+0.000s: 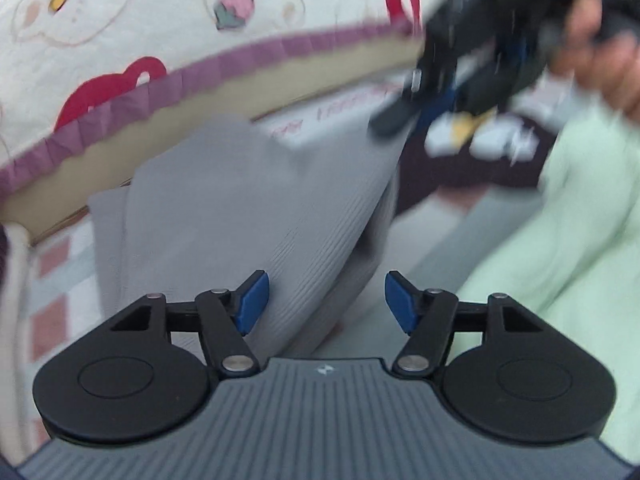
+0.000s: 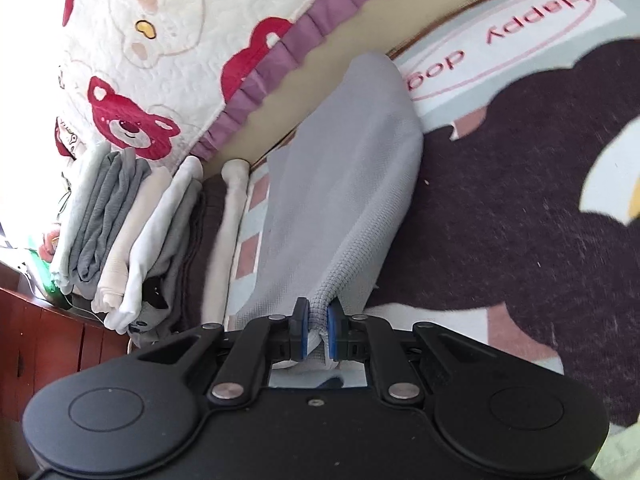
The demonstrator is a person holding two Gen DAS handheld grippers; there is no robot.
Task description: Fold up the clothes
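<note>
Hanging from the right tongs [image 2: 318,330], grey ribbed garment [image 2: 344,184] is pinched at one bunched edge, jaws clenched on the fabric; rest drapes down onto the patterned rug [image 2: 500,208] beside the bed's purple ruffle [image 2: 280,64]. Left tongs [image 1: 326,304] released, blue pads [image 1: 252,304] spread, garment [image 1: 240,208] just ahead, contact unclear. Folded clothes stack [image 2: 132,232] left of garment. Hand [image 1: 600,52] grips right tool.

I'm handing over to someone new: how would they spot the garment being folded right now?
Start at the bear-print quilt with its purple ruffle. Below it, a stack of folded clothes sits on the rug. Just right of that lies the grey ribbed garment, the only piece pinched in the right tool.
</note>
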